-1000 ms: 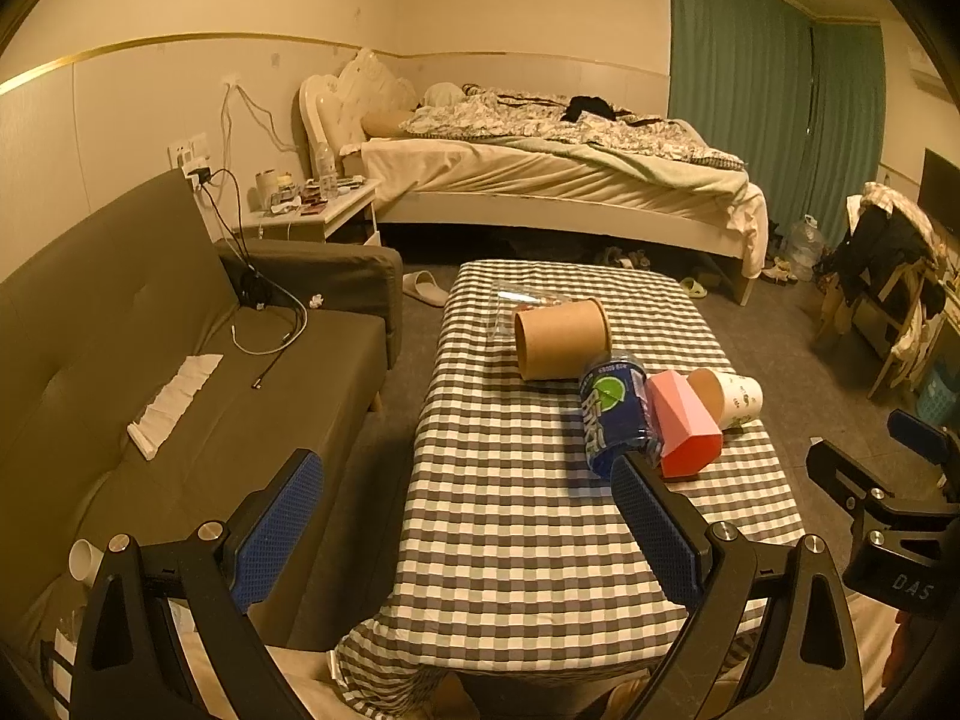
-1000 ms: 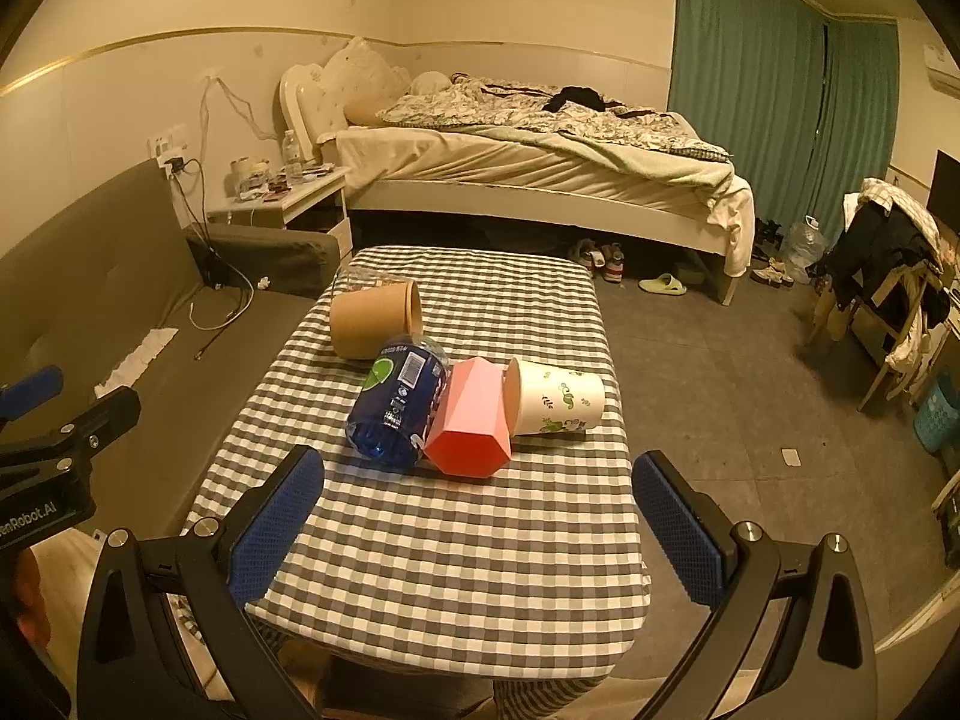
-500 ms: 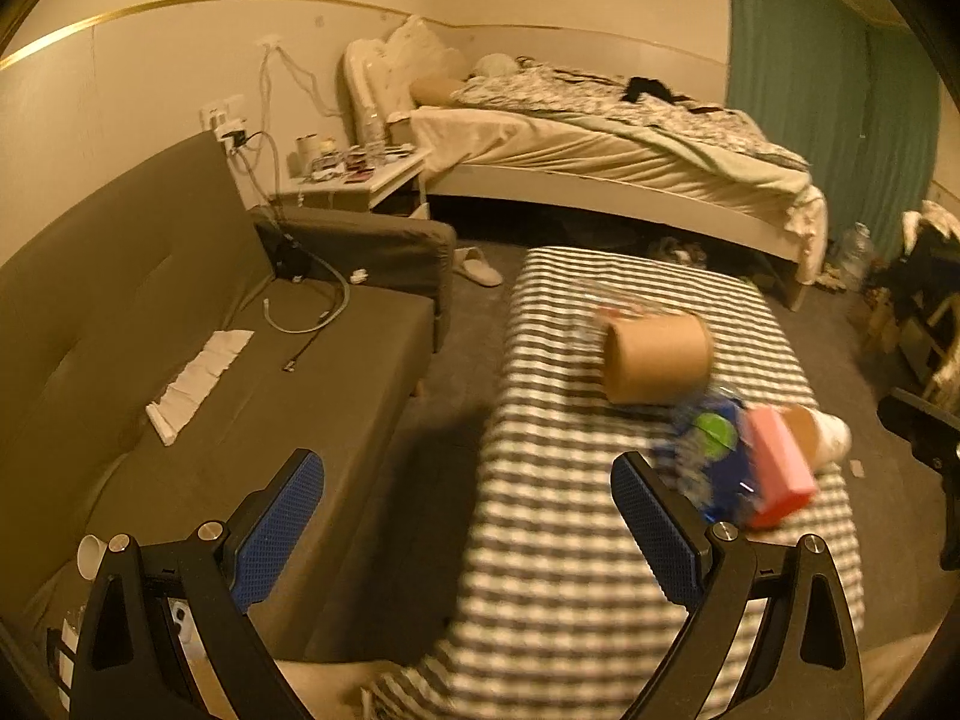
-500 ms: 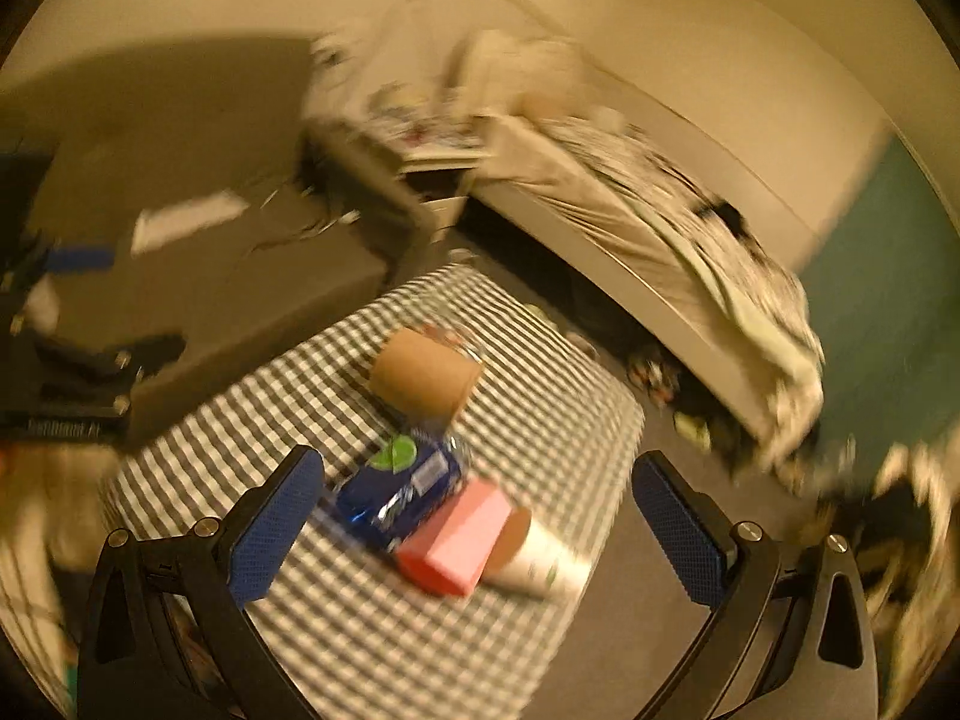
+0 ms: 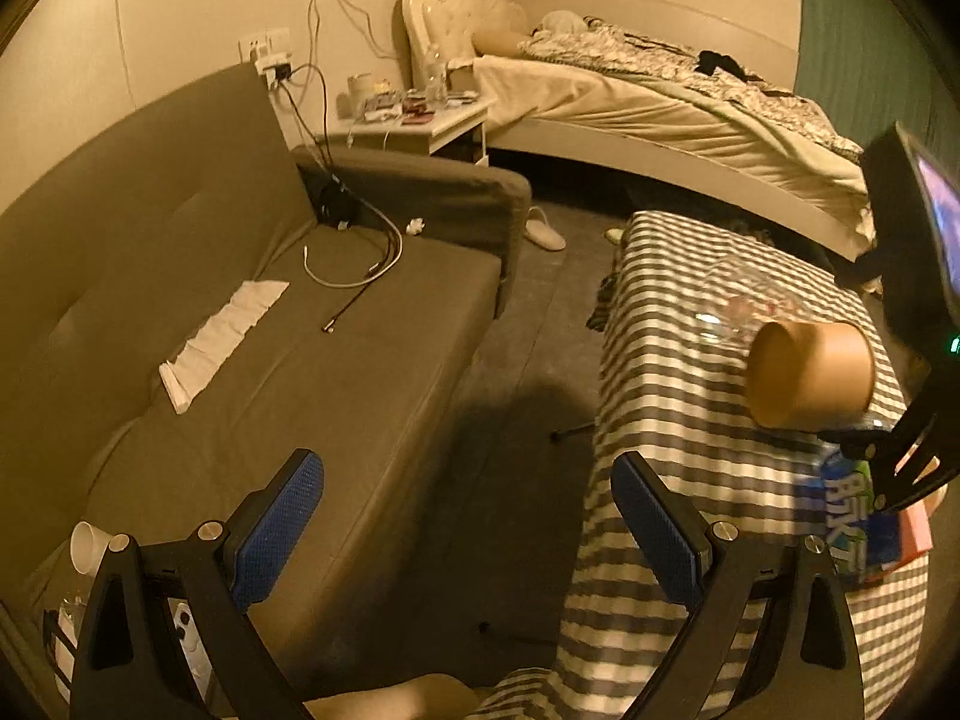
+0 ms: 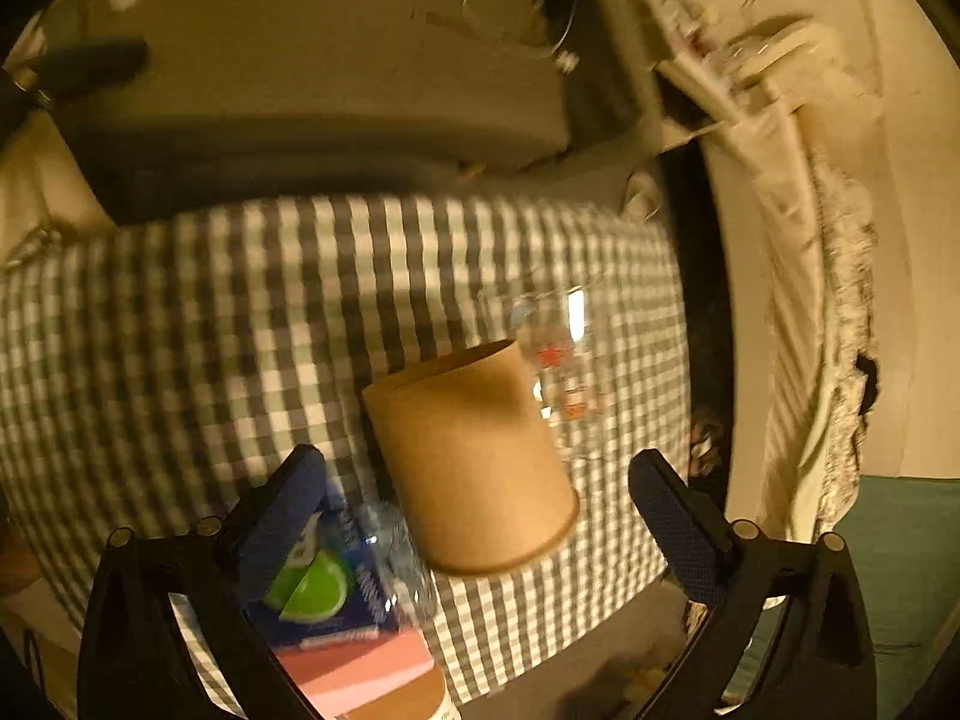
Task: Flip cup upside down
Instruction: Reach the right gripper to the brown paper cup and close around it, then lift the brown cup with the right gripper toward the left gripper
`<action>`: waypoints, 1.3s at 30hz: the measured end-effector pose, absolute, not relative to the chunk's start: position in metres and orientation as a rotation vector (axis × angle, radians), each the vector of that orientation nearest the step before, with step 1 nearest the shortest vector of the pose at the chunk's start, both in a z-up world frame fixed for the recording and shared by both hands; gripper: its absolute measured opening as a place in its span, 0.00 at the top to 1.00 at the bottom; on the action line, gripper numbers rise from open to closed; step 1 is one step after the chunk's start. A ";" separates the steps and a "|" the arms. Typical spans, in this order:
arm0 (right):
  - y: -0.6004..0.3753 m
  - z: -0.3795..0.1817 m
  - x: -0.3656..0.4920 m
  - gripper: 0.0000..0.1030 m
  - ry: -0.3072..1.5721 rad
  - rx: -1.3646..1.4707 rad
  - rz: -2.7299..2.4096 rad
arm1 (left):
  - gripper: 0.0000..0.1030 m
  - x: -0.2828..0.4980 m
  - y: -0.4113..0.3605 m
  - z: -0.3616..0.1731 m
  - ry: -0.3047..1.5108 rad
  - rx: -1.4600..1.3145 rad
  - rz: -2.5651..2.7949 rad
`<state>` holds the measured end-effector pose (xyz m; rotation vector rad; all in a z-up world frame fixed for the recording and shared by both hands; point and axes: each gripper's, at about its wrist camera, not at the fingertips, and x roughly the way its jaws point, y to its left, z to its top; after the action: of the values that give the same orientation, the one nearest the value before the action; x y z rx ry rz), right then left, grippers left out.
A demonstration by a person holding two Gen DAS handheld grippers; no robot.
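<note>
Right wrist view: brown cup (image 6: pixel 474 456) on its side between spread jaws.

pink box (image 6: pixel 360 669) edge-cropped, blue bottle (image 5: pixel 852 516) half-hidden

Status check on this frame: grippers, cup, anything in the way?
Left gripper open, empty, off the table edge. Right gripper open above brown cup, no contact visible. Cup lies on its side. Blue bottle and clear glass crowd it.
</note>
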<state>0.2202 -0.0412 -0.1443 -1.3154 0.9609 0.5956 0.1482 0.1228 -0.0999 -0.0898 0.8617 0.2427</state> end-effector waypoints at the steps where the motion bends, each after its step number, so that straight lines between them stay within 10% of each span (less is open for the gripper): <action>1: -0.040 -0.152 0.223 0.05 0.974 -1.333 0.603 | 0.04 0.150 0.125 -0.103 0.864 -0.095 0.243; 20: -0.032 -0.163 0.221 0.22 0.843 -1.396 0.520 | 0.04 0.153 0.130 -0.104 0.854 -0.097 0.249; 30: -0.069 -0.019 0.154 0.22 0.743 -0.785 0.573 | 0.04 0.102 0.105 -0.045 0.726 -0.074 0.210; 39: -0.137 -0.055 0.075 0.22 0.826 -0.232 0.512 | 0.04 0.062 0.080 -0.024 0.711 -0.039 0.178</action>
<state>0.0753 -0.1368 -0.0545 -0.2318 0.8259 0.5118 0.0623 0.0799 -0.0236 -0.0393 0.7107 0.1777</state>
